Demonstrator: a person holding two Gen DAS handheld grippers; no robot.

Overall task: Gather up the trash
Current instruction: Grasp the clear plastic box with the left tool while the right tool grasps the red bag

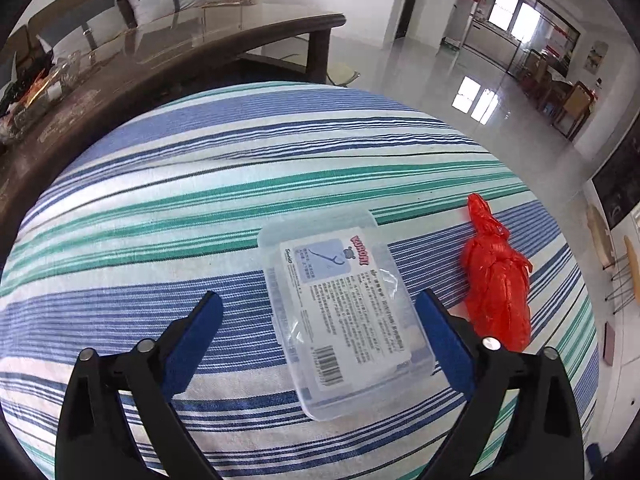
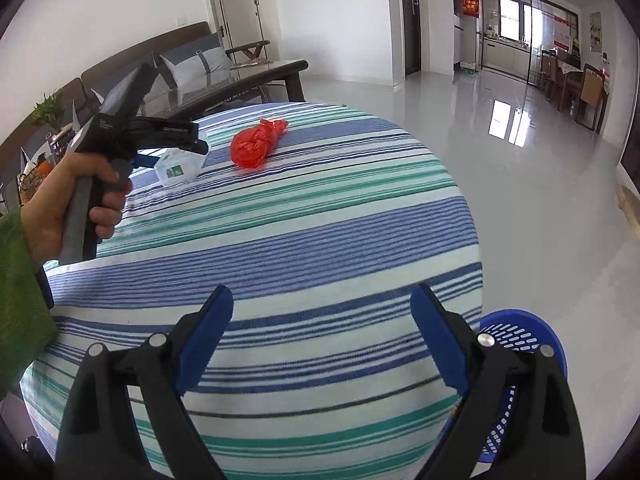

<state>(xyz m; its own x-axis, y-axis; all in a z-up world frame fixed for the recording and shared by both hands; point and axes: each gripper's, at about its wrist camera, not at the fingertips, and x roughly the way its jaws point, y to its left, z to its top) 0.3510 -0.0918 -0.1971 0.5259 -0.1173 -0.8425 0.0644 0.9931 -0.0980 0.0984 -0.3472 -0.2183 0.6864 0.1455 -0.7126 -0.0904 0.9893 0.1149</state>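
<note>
Hovering with blue fingers spread, the left hand-held gripper (image 1: 318, 300) straddles a clear box (image 1: 344, 316) on the striped bench (image 1: 200, 184); red bag (image 1: 496, 280) just right. Right hand-held gripper (image 2: 322, 294), also apart, hangs near a blue basket (image 2: 520, 332).

Bright daylight comes in through the far windows (image 1: 514, 16) and shines white on the glossy floor (image 2: 505, 120), and both sharp pictures bend round at their dark edges.

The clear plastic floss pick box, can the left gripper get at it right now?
Probably yes. The left gripper is open, jaws on either side of the clear floss pick box with nothing between; the red plastic bag lies outside them.
</note>
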